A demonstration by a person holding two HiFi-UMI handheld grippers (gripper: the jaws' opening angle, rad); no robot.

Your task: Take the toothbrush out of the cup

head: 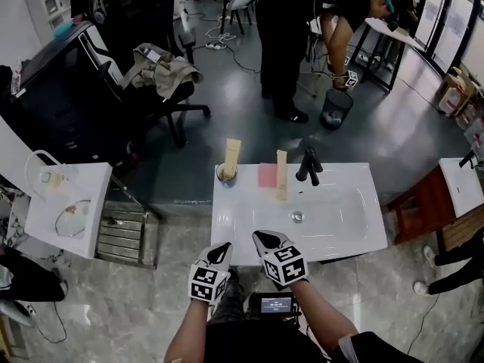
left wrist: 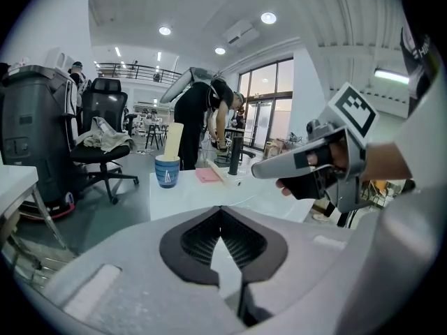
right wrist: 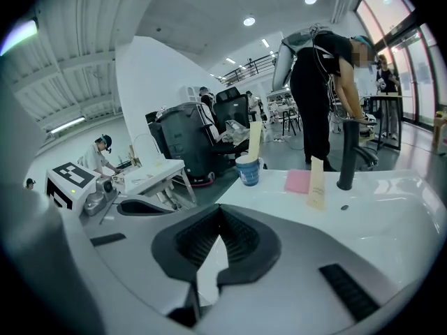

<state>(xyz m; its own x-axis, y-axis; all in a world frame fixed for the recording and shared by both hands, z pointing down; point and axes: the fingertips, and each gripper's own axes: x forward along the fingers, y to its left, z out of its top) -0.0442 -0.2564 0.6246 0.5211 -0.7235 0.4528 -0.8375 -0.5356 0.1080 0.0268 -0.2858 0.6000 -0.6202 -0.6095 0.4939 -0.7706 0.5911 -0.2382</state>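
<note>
A blue cup [head: 226,175] stands at the far left corner of the white sink counter [head: 234,225]. A toothbrush in a beige pack [head: 232,156] sticks up out of it. The cup [left wrist: 167,171] and toothbrush [left wrist: 172,139] also show in the left gripper view, and the same cup [right wrist: 246,170] and toothbrush [right wrist: 255,139] in the right gripper view. My left gripper [head: 221,254] [left wrist: 222,218] and right gripper [head: 262,238] [right wrist: 220,211] hover side by side at the counter's near edge, well short of the cup. Both are shut and empty.
A second beige pack [head: 281,174] and a pink pad [head: 267,175] lie by the black faucet [head: 309,165] behind the basin [head: 333,210]. A person [head: 302,21] bends over beyond the counter. An office chair [head: 162,82] and a white side table [head: 72,203] stand on the left.
</note>
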